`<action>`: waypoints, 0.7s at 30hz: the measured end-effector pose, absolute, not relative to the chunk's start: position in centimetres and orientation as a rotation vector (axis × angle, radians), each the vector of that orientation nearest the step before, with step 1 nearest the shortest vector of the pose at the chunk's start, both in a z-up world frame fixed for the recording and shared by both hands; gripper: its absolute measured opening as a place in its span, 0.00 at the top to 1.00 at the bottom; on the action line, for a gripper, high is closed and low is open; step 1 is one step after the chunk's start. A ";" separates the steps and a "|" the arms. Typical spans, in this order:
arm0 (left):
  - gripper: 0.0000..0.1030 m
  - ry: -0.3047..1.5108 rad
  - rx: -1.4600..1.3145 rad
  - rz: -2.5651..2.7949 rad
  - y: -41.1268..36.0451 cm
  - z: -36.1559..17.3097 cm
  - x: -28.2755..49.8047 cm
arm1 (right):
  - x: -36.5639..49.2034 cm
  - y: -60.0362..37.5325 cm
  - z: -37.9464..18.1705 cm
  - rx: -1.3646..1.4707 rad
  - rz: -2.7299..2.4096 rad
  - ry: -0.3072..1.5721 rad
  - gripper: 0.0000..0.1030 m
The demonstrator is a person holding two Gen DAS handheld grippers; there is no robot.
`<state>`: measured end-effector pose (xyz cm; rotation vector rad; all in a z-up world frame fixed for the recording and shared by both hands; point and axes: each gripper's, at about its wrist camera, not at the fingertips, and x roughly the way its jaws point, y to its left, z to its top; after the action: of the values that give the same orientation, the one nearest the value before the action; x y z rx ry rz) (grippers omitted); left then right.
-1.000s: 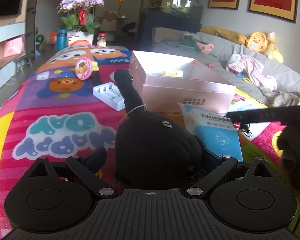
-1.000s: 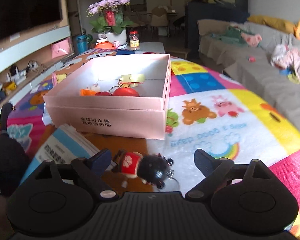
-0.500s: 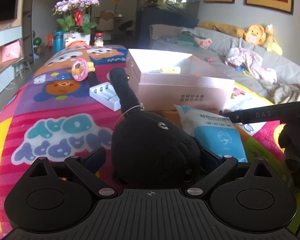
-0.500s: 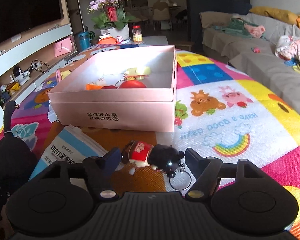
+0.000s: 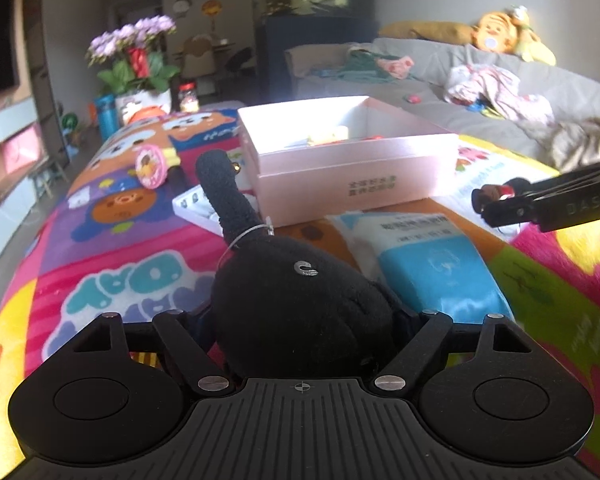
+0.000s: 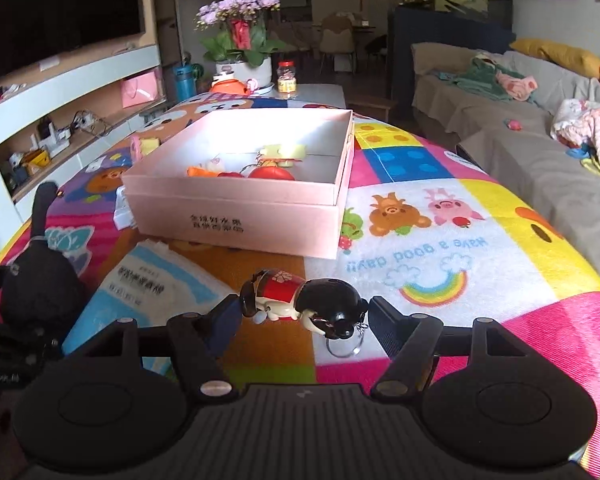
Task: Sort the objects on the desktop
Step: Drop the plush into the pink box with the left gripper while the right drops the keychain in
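Black plush swan (image 5: 300,304) fills the closing left claw (image 5: 300,320) (right claw (image 6: 304,312) grips a keychain doll (image 6: 304,302)).

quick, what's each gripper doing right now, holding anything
left gripper: fingers closing around the black plush toy, gripping it.
right gripper: fingers shut on the small doll keychain.

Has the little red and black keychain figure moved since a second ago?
Yes. The keychain figure, between the right gripper's jaws, has come up off the mat toward the pink box.
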<state>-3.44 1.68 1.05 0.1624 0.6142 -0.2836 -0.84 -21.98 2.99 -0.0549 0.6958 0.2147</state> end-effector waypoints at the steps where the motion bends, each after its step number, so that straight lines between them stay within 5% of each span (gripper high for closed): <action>1: 0.18 0.612 0.168 -0.294 1.7 1.4 -3.9 | -1.5 -22.1 3.4 -0.074 0.225 0.692 0.32; 11: 0.18 0.363 0.204 -0.400 0.5 12.1 -1.3 | -6.2 -24.3 14.1 -0.029 0.293 0.347 0.32; 21: 0.06 0.505 0.007 -0.436 -3.8 12.0 12.2 | -3.8 -24.9 14.4 -0.032 0.264 0.345 0.32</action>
<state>12.20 -3.80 11.97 0.0066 0.5054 -0.4364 -3.76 -24.86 14.39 -0.0323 0.3446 0.2637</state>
